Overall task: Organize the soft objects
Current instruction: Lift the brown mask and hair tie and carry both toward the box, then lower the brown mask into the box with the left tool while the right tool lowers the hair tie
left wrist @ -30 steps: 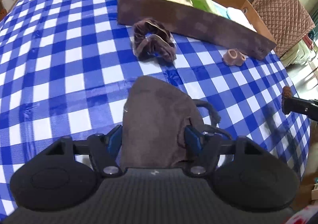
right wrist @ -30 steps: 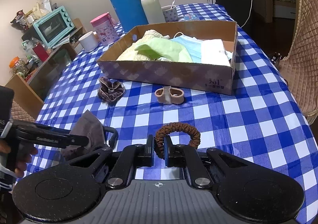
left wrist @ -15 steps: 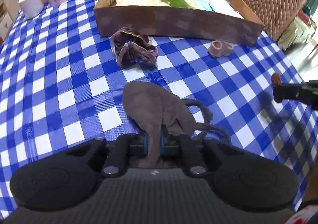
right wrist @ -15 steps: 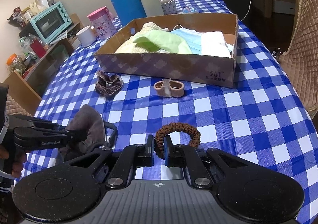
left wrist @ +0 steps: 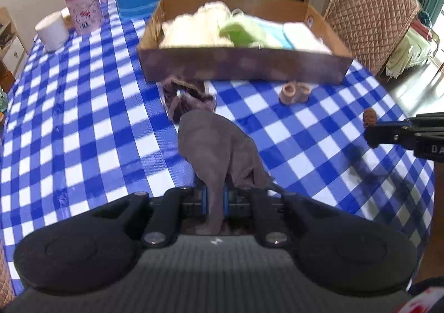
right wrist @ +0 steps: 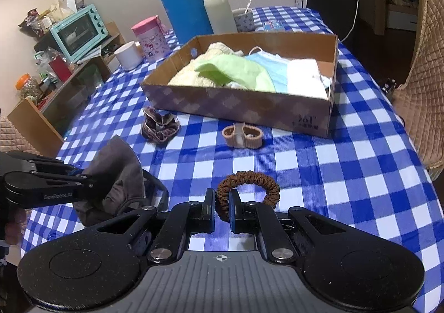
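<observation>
Left hand-held gripper [left wrist: 215, 203] pinches the grey cloth mask [left wrist: 219, 146] (soft, pointing away); right hand-held gripper [right wrist: 222, 211] clamps a ribbed brown scrunchie [right wrist: 248, 188].

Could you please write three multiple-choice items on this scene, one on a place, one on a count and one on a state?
1. Where does the beige hair band lie?
A. inside the cardboard box
B. on the tablecloth in front of the cardboard box
C. between the right gripper's fingers

2. How many hair ties lie loose on the tablecloth, in no gripper?
A. one
B. two
C. four

3. What is the left gripper doing?
A. open over bare cloth
B. shut on the grey face mask
C. shut on a white cup

Answers: 1 B, it rests on the checks just short of the box's front wall. 2 B, the beige hair band and the dark velvet scrunchie; the brown hair tie sits in the right gripper. 3 B, grey fabric is pinched between its blue pads.
</observation>
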`<state>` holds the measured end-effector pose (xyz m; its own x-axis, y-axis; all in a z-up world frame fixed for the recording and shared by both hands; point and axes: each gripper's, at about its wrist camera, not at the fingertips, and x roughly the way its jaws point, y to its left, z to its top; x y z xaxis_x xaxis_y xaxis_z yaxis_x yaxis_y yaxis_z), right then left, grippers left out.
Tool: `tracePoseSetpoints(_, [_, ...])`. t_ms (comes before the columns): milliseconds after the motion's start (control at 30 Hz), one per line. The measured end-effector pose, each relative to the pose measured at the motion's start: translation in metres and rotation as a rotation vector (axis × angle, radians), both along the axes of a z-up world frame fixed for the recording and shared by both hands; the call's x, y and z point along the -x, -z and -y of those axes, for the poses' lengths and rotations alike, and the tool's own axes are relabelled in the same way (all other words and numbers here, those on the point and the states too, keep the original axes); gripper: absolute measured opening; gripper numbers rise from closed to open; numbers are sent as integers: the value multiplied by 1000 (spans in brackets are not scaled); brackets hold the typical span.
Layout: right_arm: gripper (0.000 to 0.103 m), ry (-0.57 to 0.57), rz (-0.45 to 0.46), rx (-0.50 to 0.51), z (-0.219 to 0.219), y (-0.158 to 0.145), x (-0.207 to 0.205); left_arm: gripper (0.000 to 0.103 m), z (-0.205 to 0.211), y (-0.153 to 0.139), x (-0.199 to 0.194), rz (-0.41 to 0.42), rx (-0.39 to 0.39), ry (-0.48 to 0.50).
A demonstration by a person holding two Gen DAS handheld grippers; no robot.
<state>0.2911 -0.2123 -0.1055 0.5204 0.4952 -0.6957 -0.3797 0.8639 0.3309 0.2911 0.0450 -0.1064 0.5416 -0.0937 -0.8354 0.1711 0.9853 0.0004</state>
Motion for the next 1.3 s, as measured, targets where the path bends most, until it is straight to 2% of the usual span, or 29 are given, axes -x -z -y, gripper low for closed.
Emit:
tracePoseSetpoints(333, [9, -27, 82, 5, 6, -24, -14, 10, -8, -54, -6, 134, -9, -32])
tracePoseSetpoints(733, [9, -47, 201, 12, 8, -59, -68, 10, 11, -101, -74, 267, 15, -5])
tracePoseSetpoints(1000, [9, -48, 225, 10, 6, -67, -115, 10, 45, -113, -134, 299, 32, 42])
tracePoseSetpoints(1300, [9, -38, 215, 40, 5, -55, -162, 10, 73, -97, -196, 248, 47, 66])
